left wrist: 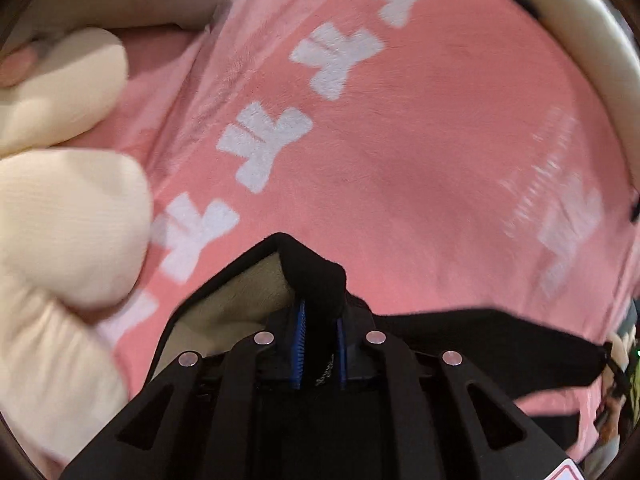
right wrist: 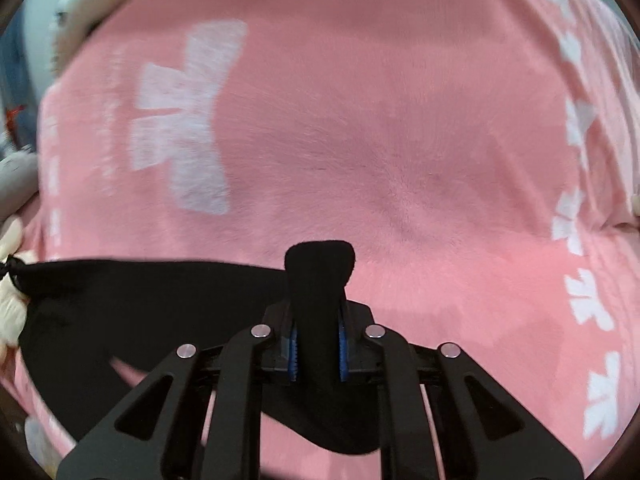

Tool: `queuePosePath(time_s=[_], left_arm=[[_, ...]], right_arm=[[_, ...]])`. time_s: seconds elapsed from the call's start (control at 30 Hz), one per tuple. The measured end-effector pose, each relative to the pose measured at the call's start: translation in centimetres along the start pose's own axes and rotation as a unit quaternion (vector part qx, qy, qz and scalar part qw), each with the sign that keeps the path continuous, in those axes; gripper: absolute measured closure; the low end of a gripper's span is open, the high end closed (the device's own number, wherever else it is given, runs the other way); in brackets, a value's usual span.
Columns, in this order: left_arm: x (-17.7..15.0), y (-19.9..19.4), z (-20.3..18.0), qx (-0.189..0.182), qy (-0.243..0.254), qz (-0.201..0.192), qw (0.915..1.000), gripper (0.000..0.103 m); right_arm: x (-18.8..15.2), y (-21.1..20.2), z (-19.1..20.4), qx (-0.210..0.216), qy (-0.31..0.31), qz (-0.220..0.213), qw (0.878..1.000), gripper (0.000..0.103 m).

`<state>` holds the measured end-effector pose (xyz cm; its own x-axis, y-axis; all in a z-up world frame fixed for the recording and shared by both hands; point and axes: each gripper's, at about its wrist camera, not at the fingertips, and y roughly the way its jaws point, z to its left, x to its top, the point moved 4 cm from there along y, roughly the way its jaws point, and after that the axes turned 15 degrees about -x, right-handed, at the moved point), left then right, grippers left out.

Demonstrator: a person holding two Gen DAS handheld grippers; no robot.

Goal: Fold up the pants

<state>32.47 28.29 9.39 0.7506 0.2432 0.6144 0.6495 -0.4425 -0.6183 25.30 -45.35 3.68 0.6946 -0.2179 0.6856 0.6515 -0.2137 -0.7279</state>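
The black pants [left wrist: 480, 344] hang stretched above a pink blanket. In the left wrist view my left gripper [left wrist: 320, 344] is shut on a bunched fold of the black cloth, whose beige lining [left wrist: 236, 304] shows to the left of the blue pads [left wrist: 299, 332]. The cloth runs off to the right toward a drawstring end [left wrist: 610, 354]. In the right wrist view my right gripper [right wrist: 318, 344] is shut on another fold of the pants [right wrist: 120, 312], which stands up between its blue pads [right wrist: 294, 350]. From there the black cloth spreads left and below.
A pink blanket [right wrist: 360, 140] with white printed marks [right wrist: 184, 120] covers the whole surface beneath. Cream plush shapes [left wrist: 68, 220] crowd the left of the left wrist view. A cream padded rim [left wrist: 592, 40] curves along the upper right. Pale plush bits [right wrist: 12, 304] lie at the far left.
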Motion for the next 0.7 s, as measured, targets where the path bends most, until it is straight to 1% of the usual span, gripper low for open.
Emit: queuePosePath(time_s=[0.03,0.07,0.13,0.17,0.2,0.23,0.27,0.3,0.33,0.37,0.4,0.43,0.47,0.5,0.53,0.57,0.6,0.63,0.67,0.7], left_arm=[[-1.7,-1.6,-0.5,0.0,0.006,0.004,1.0,0.093],[-3.8,-3.3,-0.8,0.001,0.012,0.011,0.9999,0.093],[-6.8,-5.0,-0.4,0.001,0.011,0.022,0.9997,0.093],[-8.3,-5.8,-0.2,0.004,0.008,0.028,0.9996,0.092],[-10.3,-6.6,0.9,0.01,-0.006,0.035,0.9993,0.092],[-12.1,-6.9,1.8,0.013,-0.018,0.044,0.9988,0.091],[-12.7,-6.7,2.4,0.016,-0.025,0.05,0.9983,0.081],[-14.4,-6.7,3.7,0.035,-0.042,0.059,0.9968,0.076],[-15.2,-6.8,4.8,0.053,-0.059,0.056,0.9953,0.074],[-16.0,-7.1,5.8,0.064,-0.082,0.05,0.9934,0.066],[-16.7,-7.8,6.7,0.054,-0.125,0.034,0.9901,0.06],[-17.0,-8.2,6.9,0.039,-0.149,0.02,0.9878,0.057],[-17.4,-9.0,6.9,0.008,-0.184,-0.008,0.9829,0.046],[-17.6,-9.5,6.7,-0.006,-0.2,-0.022,0.9795,0.032],[-17.8,-9.8,6.3,-0.017,-0.213,-0.038,0.9762,0.027],[-18.1,-9.9,6.0,-0.029,-0.224,-0.052,0.9727,0.023],[-18.6,-9.7,5.9,-0.038,-0.246,-0.059,0.9667,0.023],[-19.2,-9.5,5.9,-0.048,-0.266,-0.06,0.961,0.023],[-19.9,-9.2,6.0,-0.059,-0.298,-0.065,0.9506,0.023],[-20.3,-9.1,5.9,-0.071,-0.315,-0.07,0.9439,0.023]], right_arm=[[-1.3,-2.0,-0.2,0.003,-0.01,-0.004,1.0,0.09],[-2.3,-3.0,-0.2,0.003,-0.018,-0.005,1.0,0.09],[-4.9,-5.3,-1.2,0.003,-0.028,0.001,1.0,0.09],[-7.1,-6.6,-2.2,0.0,-0.03,0.013,0.999,0.09],[-8.5,-7.0,-2.5,-0.002,-0.031,0.022,0.999,0.09],[-10.7,-7.1,-3.1,-0.007,-0.031,0.041,0.999,0.089],[-12.2,-7.1,-3.6,-0.013,-0.031,0.056,0.998,0.084],[-13.4,-7.1,-4.1,-0.028,-0.032,0.063,0.997,0.075],[-14.4,-7.1,-4.4,-0.039,-0.03,0.063,0.997,0.069],[-15.0,-7.5,-4.9,-0.045,-0.017,0.061,0.997,0.06],[-15.2,-7.9,-5.1,-0.053,-0.008,0.055,0.997,0.047],[-15.2,-9.0,-5.5,-0.066,0.009,0.04,0.997,0.041],[-15.3,-9.9,-5.7,-0.069,0.02,0.029,0.997,0.034],[-15.2,-11.2,-5.8,-0.077,0.029,0.013,0.997,0.03],[-15.2,-12.5,-5.7,-0.09,0.034,-0.004,0.995,0.028],[-15.2,-13.3,-5.6,-0.099,0.036,-0.014,0.994,0.023],[-15.4,-14.4,-5.5,-0.107,0.041,-0.026,0.993,0.021],[-15.5,-15.0,-5.3,-0.102,0.045,-0.03,0.993,0.021],[-15.8,-15.7,-4.8,-0.091,0.052,-0.032,0.994,0.021],[-16.1,-16.1,-4.5,-0.085,0.057,-0.032,0.994,0.021]])
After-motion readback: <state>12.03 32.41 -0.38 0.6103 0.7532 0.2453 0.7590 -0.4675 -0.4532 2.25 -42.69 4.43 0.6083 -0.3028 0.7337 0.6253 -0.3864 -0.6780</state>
